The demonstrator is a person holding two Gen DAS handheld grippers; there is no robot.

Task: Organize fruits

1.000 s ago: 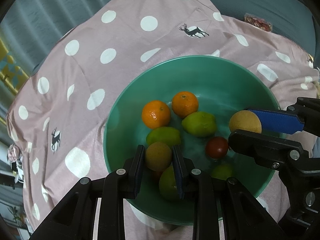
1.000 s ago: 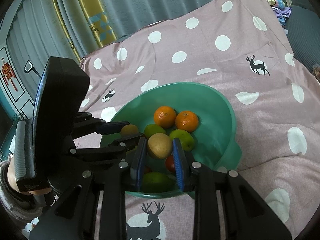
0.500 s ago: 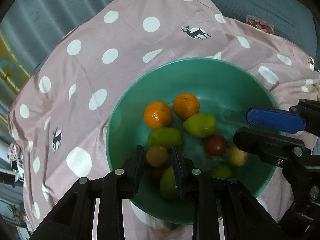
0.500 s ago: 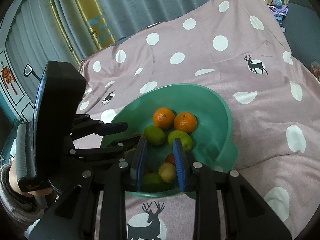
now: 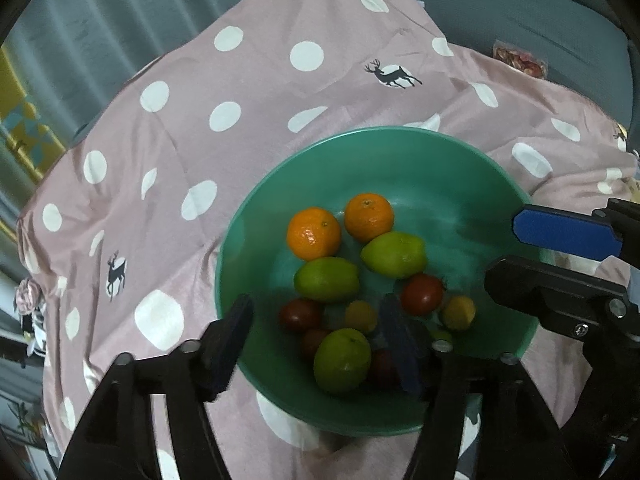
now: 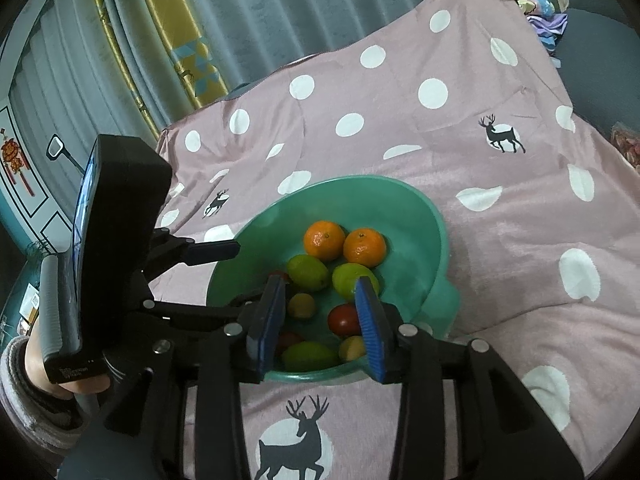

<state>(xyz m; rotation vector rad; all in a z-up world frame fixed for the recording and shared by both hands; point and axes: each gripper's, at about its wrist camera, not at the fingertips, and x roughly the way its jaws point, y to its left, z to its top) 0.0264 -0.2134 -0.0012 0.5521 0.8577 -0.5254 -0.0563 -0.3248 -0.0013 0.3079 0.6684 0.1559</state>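
Observation:
A green bowl point(image 5: 440, 168) point(image 6: 400, 204) sits on the pink spotted cloth and holds two oranges point(image 5: 314, 233) point(image 6: 324, 240), green lemons point(image 5: 326, 279) point(image 6: 308, 272), red tomatoes point(image 5: 422, 294) point(image 6: 344, 319) and small yellow-brown fruits point(image 5: 458, 312) point(image 6: 302, 306). My left gripper point(image 5: 316, 316) is open and empty above the bowl's near side. My right gripper point(image 6: 320, 292) is open and empty over the bowl's near rim; its fingers point(image 5: 560, 234) show at the right of the left wrist view.
The pink cloth point(image 5: 200, 120) with white dots and deer prints covers the surface. A grey sofa point(image 5: 520, 8) with a snack packet point(image 5: 520, 62) lies behind. Curtains point(image 6: 240, 8) hang at the back. The left gripper body and the hand holding it point(image 6: 100, 260) are at the left.
Both grippers have opened. The brown fruit from the left and the yellow-brown fruit from the right dropped into the bowl. Both grippers have risen and drawn back a little.

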